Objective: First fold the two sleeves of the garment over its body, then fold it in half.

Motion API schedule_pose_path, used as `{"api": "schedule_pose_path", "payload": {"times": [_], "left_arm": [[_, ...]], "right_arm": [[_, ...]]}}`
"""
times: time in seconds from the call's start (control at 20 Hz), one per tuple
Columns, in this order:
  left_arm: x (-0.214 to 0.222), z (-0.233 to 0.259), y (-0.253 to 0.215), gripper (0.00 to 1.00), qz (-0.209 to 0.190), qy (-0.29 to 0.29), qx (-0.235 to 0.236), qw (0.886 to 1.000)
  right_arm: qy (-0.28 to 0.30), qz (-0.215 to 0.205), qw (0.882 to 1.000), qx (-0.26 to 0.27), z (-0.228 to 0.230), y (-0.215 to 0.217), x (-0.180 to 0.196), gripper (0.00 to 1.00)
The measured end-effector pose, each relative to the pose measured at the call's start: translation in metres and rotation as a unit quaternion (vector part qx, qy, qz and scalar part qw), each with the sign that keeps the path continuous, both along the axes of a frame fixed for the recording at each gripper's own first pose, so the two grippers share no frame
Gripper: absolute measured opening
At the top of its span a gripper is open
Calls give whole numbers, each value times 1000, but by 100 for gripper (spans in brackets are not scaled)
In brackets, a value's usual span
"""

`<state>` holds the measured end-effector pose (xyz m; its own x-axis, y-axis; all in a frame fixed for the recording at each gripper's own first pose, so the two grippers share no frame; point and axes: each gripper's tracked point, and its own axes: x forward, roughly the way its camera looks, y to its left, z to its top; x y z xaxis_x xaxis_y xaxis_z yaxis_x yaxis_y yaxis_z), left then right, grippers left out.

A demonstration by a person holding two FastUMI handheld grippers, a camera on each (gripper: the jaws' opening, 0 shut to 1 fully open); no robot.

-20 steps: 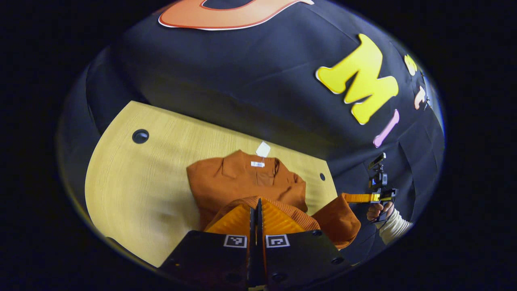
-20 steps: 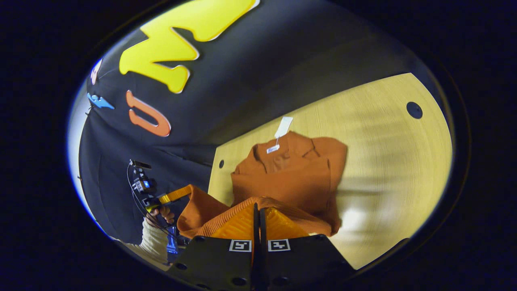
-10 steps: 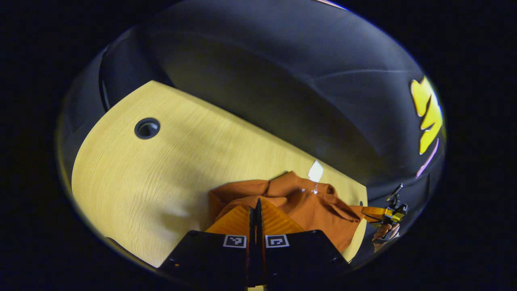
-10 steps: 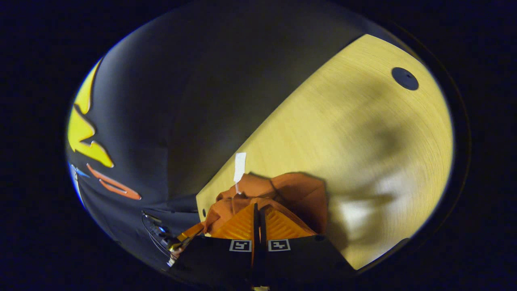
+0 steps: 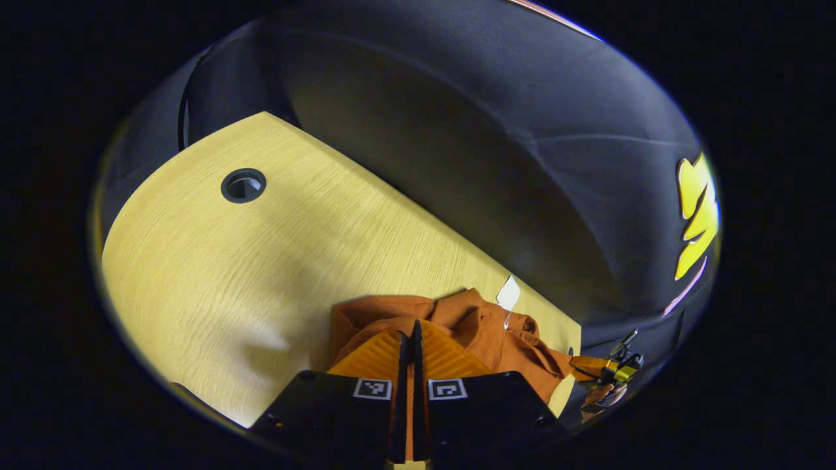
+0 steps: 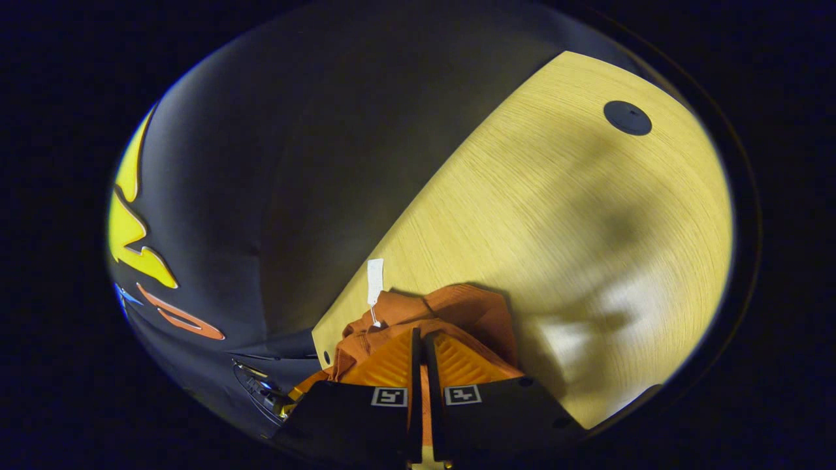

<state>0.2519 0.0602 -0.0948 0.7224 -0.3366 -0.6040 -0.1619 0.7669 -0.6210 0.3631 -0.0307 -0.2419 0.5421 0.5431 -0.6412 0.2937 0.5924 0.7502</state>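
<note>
Pale wood-grain table [image 5: 196, 261] backed by black cloth wall [image 5: 457, 130], lit from above. Lying on it near the edge next to the wall, rust-orange garment [image 5: 483, 326], bunched into a compact heap with a layer doubled over on top. Sticking out from the collar end toward the wall, white paper tag [image 5: 508, 292] on a thin string, resting on bare wood. Right at the near side of the heap in the left gripper view, left gripper [image 5: 409, 326], ribbed orange fingers almost together with just a narrow slit between them, fabric curving around the tips; cannot tell whether cloth is pinched inside. Same story in the right gripper view: right gripper [image 6: 420, 336] low over the heap, fingers a shade apart, a thin dark gap at the tips and folds of orange fabric pressed up against them; grip on the cloth not readable either. Seen again in the left gripper view at the far right end of the garment, that right gripper, touching or just beside the fabric's edge, with a hand [image 5: 597, 395] wrapped around its handle below. Farther out on the table, well apart from the garment, round dark cable hole [image 5: 243, 185], and beyond that broad bare wood crossed by soft shadows.
</note>
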Motion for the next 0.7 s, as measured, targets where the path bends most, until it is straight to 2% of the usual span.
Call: {"api": "schedule_pose_path", "payload": {"times": [0.1, 0.15, 0.2, 0.25, 0.3, 0.4, 0.45, 0.5, 0.55, 0.7], "left_arm": [[-2, 11, 0, 10, 4, -12, -13, 1000], [1, 18, -2, 16, 7, -23, -19, 1000], [5, 26, -2, 36, 11, -37, -23, 999], [9, 35, -2, 55, 16, -54, -34, 998], [6, 46, 1, 63, 23, -66, -39, 997], [2, 55, 15, 92, 40, -80, -27, 996], [-2, 56, 22, 97, 48, -83, -13, 995], [-7, 59, 27, 98, 51, -90, 2, 995], [-13, 66, 33, 97, 52, -101, 18, 993], [-40, 85, 36, 97, 48, -127, 55, 989]], "right_arm": [[-18, 9, 1000, -22, 10, -1, -1, 6], [-30, 16, 999, -40, 12, 0, 1, 6], [-49, 25, 997, -48, 20, 1, 3, 6], [-65, 32, 996, -48, 29, 7, 3, 24], [-70, 39, 995, -54, 35, 9, 3, 19], [-85, 43, 994, -55, 45, 12, 1, 23], [-86, 42, 993, -64, 47, 13, 0, 27], [-88, 38, 992, -78, 48, 8, -1, 43], [-96, 38, 991, -86, 55, 5, -4, 35], [-127, 55, 982, -130, 79, 1, -15, 82]]}}
